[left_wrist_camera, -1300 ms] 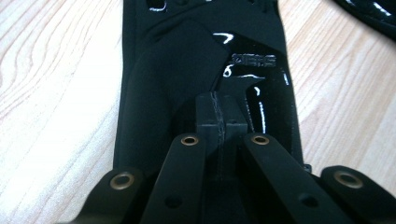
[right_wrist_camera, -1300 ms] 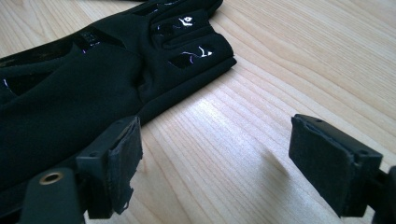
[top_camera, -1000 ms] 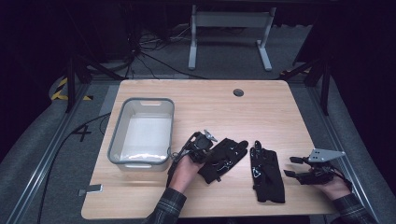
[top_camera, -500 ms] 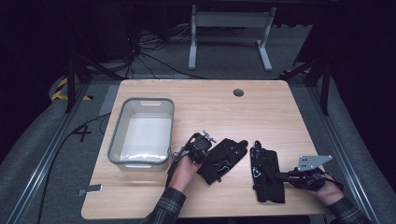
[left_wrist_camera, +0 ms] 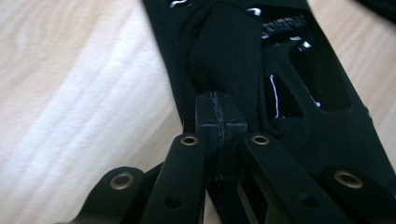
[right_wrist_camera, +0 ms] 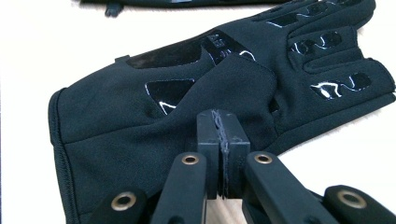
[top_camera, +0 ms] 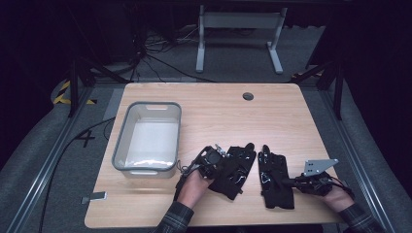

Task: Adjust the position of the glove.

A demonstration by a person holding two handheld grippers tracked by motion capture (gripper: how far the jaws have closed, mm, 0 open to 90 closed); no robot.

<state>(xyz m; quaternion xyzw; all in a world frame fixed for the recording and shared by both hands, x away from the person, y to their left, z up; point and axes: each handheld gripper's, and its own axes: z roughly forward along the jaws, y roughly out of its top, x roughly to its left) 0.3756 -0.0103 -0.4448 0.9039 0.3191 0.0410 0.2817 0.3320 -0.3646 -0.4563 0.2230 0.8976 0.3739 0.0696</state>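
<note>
Two black gloves lie side by side, palms with glossy patches, near the table's front edge. On the left glove (top_camera: 239,167) (left_wrist_camera: 229,56) my left gripper (top_camera: 223,163) (left_wrist_camera: 220,109) is shut, with a fold of fabric bunched up at its tips. The right glove (top_camera: 274,182) (right_wrist_camera: 187,93) lies flat, fingers pointing away from the person. My right gripper (top_camera: 285,183) (right_wrist_camera: 222,128) comes in from the right. Its jaws have just been closing and now stand shut, pads together on that glove's near edge.
A grey plastic bin (top_camera: 148,104) stands on the table's left half, just left of my left hand. A round cable hole (top_camera: 248,96) sits near the far edge. Bare wood stretches across the far half of the table (top_camera: 218,116).
My right gripper has moved left onto the right glove and its jaws have closed there. The left gripper and left glove have stayed put.
</note>
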